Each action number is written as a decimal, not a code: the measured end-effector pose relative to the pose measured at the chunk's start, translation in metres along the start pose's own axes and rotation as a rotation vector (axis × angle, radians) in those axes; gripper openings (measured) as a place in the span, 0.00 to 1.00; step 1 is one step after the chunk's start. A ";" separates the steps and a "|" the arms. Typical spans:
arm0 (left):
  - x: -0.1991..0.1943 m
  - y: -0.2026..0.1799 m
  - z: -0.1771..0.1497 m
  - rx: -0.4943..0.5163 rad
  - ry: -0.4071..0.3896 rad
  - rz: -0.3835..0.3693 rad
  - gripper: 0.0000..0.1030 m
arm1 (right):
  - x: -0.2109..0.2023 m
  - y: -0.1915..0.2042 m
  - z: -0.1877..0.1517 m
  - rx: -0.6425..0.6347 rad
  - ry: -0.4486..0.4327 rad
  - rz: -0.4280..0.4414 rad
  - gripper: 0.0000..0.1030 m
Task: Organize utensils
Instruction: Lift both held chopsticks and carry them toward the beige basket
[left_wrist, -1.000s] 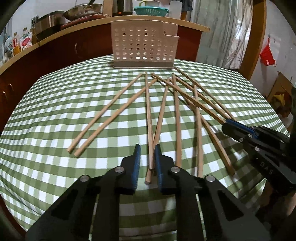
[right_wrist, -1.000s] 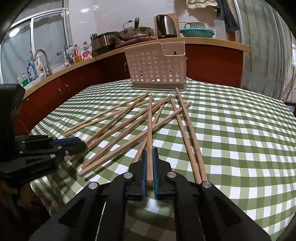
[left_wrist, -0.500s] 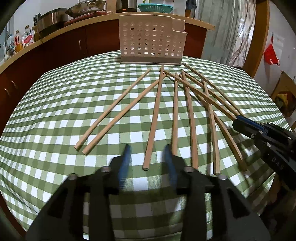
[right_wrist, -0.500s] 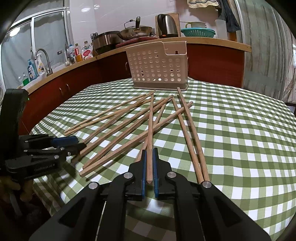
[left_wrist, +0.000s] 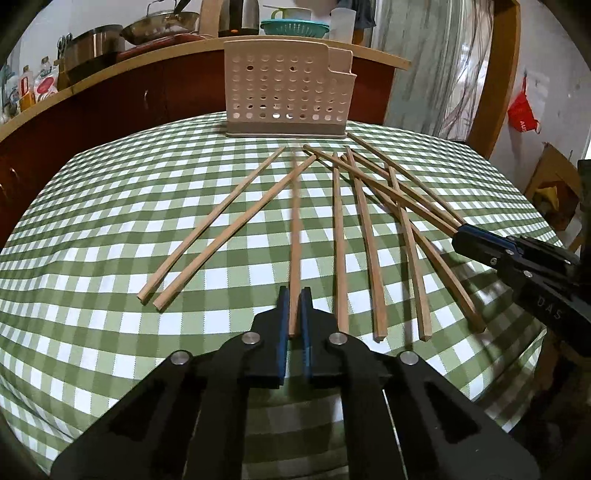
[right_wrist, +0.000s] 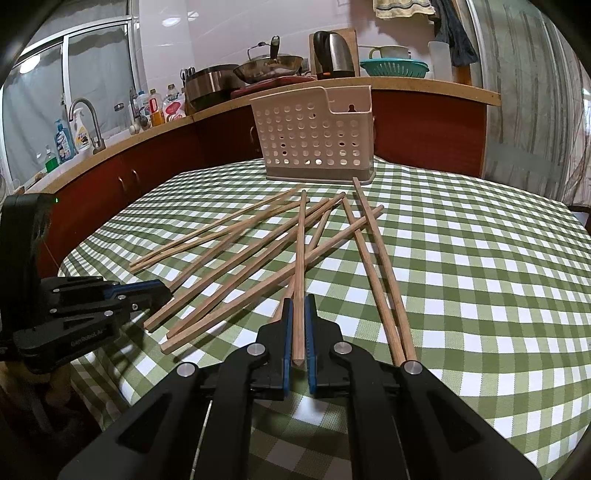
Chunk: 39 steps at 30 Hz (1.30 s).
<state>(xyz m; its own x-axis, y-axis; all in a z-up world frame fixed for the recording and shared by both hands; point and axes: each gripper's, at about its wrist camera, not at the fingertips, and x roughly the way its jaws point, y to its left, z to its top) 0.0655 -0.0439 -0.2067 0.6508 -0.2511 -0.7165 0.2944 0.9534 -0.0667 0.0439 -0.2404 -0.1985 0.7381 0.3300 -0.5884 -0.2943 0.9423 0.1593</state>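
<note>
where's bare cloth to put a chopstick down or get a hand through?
Free: the wide stretch right of the rightmost chopstick pair, out to the table edge, and the cloth left of the two outer chopsticks. Crowded: the crossed fan of chopsticks between both grippers, running up to the perforated caddy.

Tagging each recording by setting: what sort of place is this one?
Most likely a home kitchen: a counter with a sink faucet, a wok and kettle, beside a gingham-covered table.
</note>
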 end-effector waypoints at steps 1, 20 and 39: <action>0.000 0.000 0.000 -0.001 0.000 -0.002 0.06 | -0.001 0.000 0.000 -0.002 -0.002 -0.001 0.07; -0.058 -0.007 0.022 0.051 -0.211 0.037 0.06 | -0.035 0.009 0.027 -0.025 -0.118 -0.020 0.07; -0.109 0.009 0.064 0.016 -0.371 0.040 0.06 | -0.075 0.010 0.073 -0.012 -0.256 -0.008 0.07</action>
<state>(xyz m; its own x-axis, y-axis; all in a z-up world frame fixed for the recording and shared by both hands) 0.0421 -0.0184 -0.0848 0.8705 -0.2600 -0.4179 0.2726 0.9617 -0.0306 0.0301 -0.2521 -0.0951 0.8697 0.3276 -0.3692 -0.2942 0.9446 0.1452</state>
